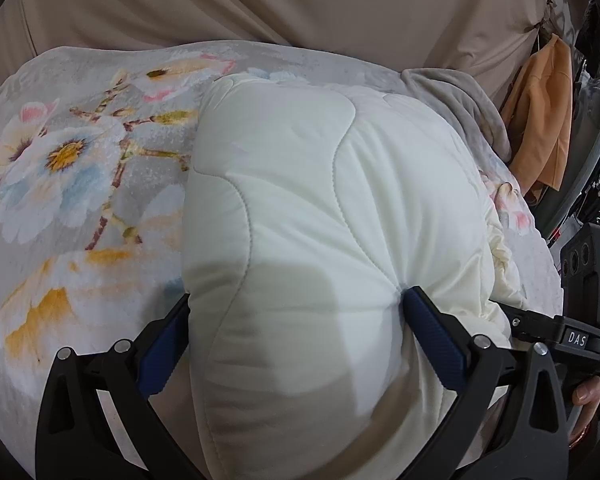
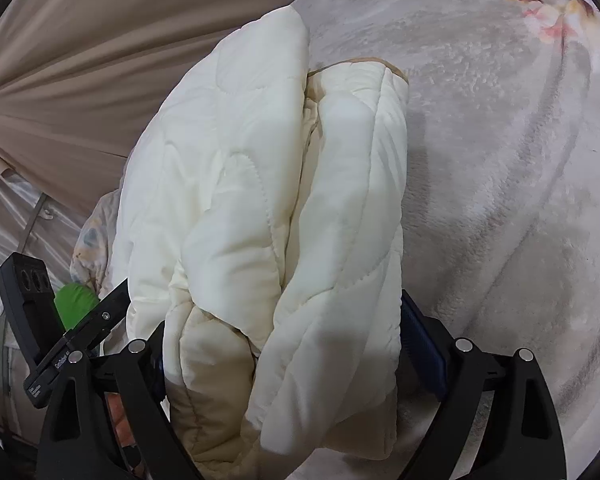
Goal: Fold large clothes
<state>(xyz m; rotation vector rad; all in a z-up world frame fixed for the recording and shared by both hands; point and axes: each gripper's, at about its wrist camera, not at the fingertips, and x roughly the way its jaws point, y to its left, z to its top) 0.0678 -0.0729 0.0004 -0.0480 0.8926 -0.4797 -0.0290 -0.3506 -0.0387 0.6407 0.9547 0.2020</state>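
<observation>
Now the left tool (image 1: 296,320) pinches the folded white quilted coat (image 1: 332,200) on the floral bedspread (image 1: 80,168). Further right, the right tool (image 2: 284,336) stands fully spread around the bundle's other end, seemingly not pressing. Judging so, the fold is being set down; next, let go and back out.

The quilted jacket (image 2: 260,220) bulges over my right gripper's (image 2: 284,344) left pad, hiding it. The bottom edge crops my left gripper's (image 1: 296,332) arms. Whether my pads press is indeterminable.
</observation>
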